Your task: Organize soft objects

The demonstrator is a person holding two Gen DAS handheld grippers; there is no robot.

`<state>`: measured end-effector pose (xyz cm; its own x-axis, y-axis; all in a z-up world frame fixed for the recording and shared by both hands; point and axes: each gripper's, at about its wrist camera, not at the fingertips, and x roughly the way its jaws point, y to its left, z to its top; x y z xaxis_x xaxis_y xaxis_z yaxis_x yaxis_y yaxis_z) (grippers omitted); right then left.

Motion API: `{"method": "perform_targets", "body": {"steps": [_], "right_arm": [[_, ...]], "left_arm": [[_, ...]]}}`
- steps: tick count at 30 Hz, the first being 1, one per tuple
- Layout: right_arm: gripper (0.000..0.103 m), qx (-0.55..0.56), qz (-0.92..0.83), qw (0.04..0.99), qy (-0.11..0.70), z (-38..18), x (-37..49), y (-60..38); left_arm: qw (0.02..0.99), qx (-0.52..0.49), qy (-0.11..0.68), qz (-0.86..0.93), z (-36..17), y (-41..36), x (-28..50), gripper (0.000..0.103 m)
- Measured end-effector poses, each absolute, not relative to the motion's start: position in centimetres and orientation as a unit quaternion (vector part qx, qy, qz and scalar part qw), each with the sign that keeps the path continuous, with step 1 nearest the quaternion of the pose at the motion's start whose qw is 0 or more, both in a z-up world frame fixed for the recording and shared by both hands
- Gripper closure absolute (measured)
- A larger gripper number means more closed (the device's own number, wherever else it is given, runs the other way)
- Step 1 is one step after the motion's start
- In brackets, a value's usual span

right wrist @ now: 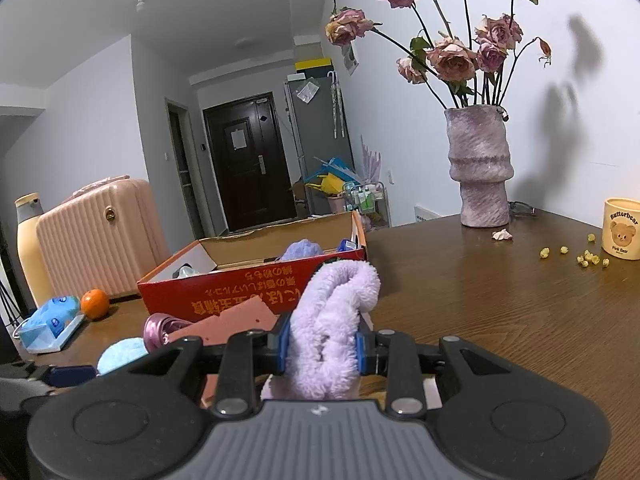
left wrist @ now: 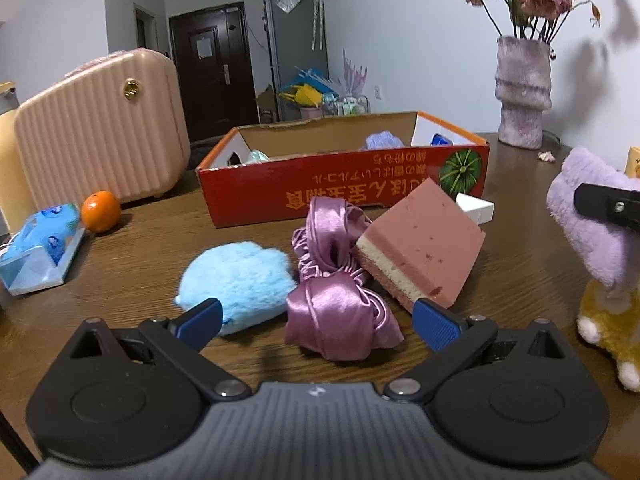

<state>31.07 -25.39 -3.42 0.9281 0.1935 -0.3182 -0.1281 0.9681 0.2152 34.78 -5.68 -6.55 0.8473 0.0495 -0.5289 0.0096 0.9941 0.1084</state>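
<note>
Right wrist view: the right gripper (right wrist: 320, 350) points slightly downward, jaws pinching a lilac plush cloth (right wrist: 334, 320) above the table (right wrist: 480, 280); the red box (right wrist: 256, 284) lies at eleven o'clock. The left gripper (left wrist: 318, 320) tilts downward, jaws spread around the pink satin scrunchie (left wrist: 336, 304).

The cream cup (right wrist: 622, 229) on the tabletop reads "Butterbear" above a bear and "Pink Bear" below, while the red cardboard box (right wrist: 248, 288) carries upside-down yellow East Asian lettering.
</note>
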Motion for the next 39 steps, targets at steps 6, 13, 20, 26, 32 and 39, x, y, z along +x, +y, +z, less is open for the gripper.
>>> {"method": "perform_targets", "body": {"steps": [6,13,20,26,32,39], "right_arm": [[0.074,0.09,0.087,0.976,0.176,-3.7,31.2,-25.0],[0.074,0.089,0.086,0.976,0.177,-3.7,31.3,-24.9],[0.074,0.089,0.087,0.976,0.178,-3.8,31.4,-24.8],[0.074,0.089,0.087,0.976,0.178,-3.8,31.4,-24.8],[0.074,0.088,0.086,0.977,0.175,-3.9,31.5,-24.7],[0.074,0.083,0.081,0.979,0.166,-4.1,31.2,-24.1]], "left_arm": [[0.955,0.045,0.294,-0.003,-7.0,-5.3,36.3,0.01],[0.946,0.017,0.322,-0.036,-7.5,-4.6,36.9,0.046],[0.947,0.015,0.317,-0.048,-7.4,-4.6,36.7,0.057],[0.951,0.012,0.305,-0.046,-7.0,-4.5,36.2,0.063],[0.962,0.01,0.27,-0.04,-5.8,-4.3,34.8,0.066],[0.972,0.001,0.233,-0.031,-4.2,-3.8,33.3,0.067]]}}
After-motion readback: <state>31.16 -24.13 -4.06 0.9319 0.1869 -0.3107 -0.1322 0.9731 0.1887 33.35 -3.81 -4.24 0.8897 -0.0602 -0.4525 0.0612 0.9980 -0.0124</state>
